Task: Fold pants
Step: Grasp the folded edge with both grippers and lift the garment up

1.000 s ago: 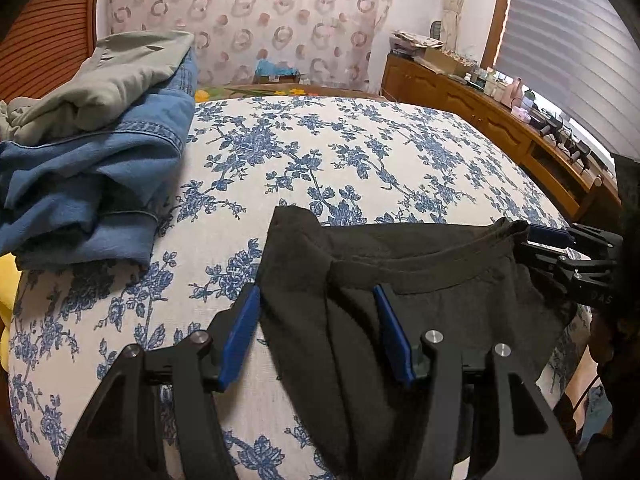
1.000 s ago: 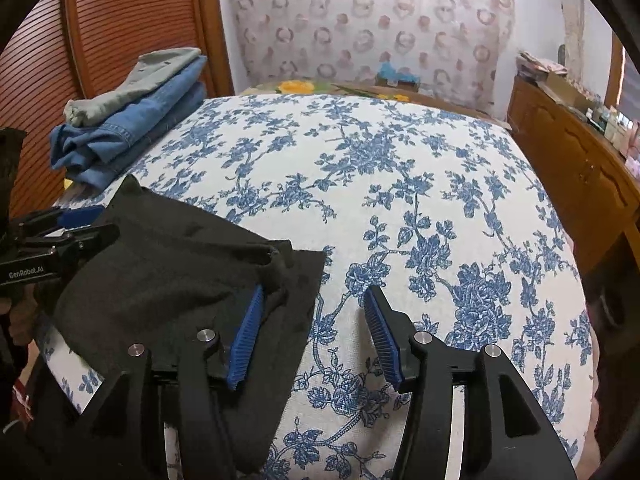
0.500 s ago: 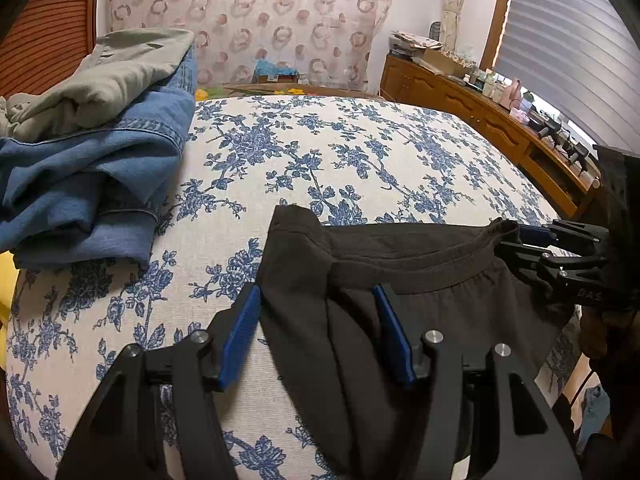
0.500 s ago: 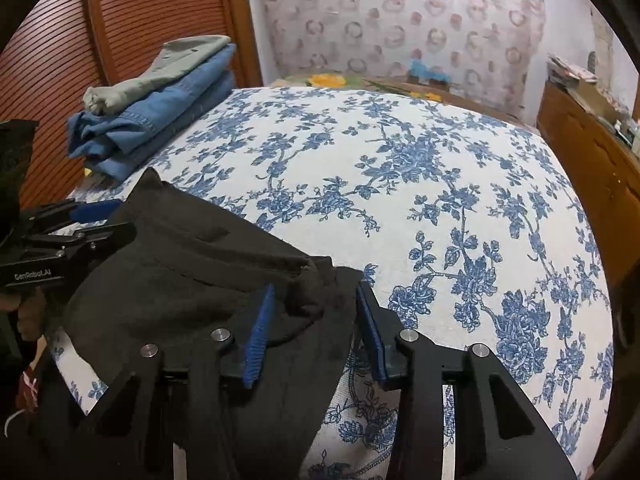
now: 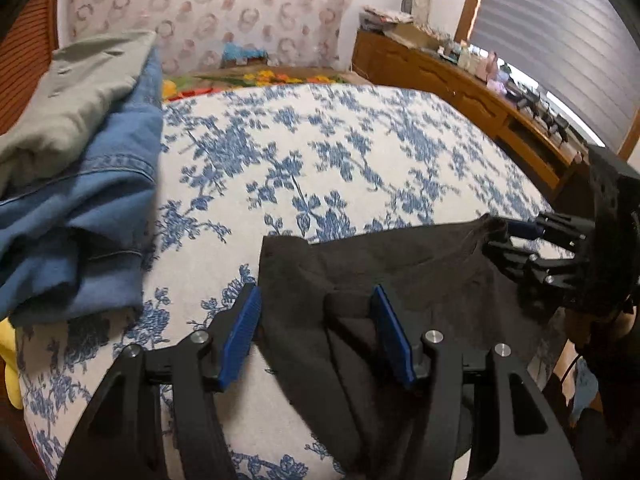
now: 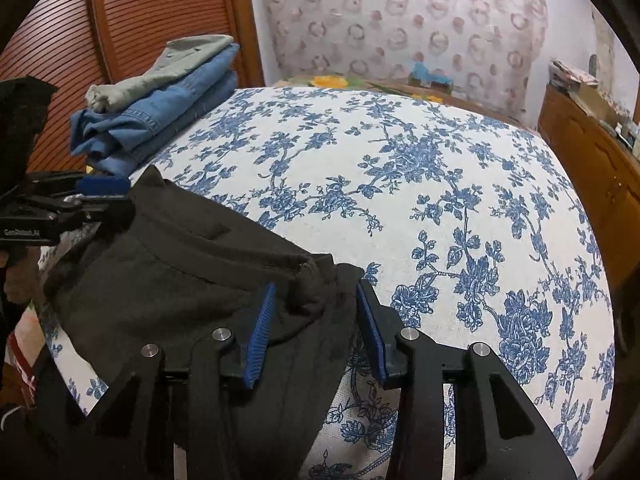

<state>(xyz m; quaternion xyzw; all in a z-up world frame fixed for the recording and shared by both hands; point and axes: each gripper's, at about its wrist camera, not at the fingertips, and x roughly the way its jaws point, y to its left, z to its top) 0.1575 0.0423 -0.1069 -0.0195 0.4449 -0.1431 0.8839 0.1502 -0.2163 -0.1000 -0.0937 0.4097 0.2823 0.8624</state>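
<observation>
Black pants (image 5: 420,268) lie at the near edge of the flowered bed (image 5: 320,152), waistband toward the far side. My left gripper (image 5: 314,296) stands open over the waistband's left corner, one blue pad at the cloth's edge and the other on top of it. My right gripper (image 6: 316,288) is half closed around the bunched right corner of the pants (image 6: 180,280); its pads flank the cloth without clearly pinching it. Each gripper shows in the other's view: the right gripper (image 5: 508,240) and the left gripper (image 6: 100,200).
A stack of folded jeans (image 5: 80,200) topped by grey-green trousers sits at the bed's far left, also seen as the folded jeans (image 6: 160,112). A wooden sideboard (image 5: 460,88) with clutter runs along the right. A louvred wooden door (image 6: 120,20) stands behind the stack.
My right gripper shifted left from the bare bed onto the pants' corner and its jaws narrowed around the cloth. The left gripper stayed over its corner, tilting slightly.
</observation>
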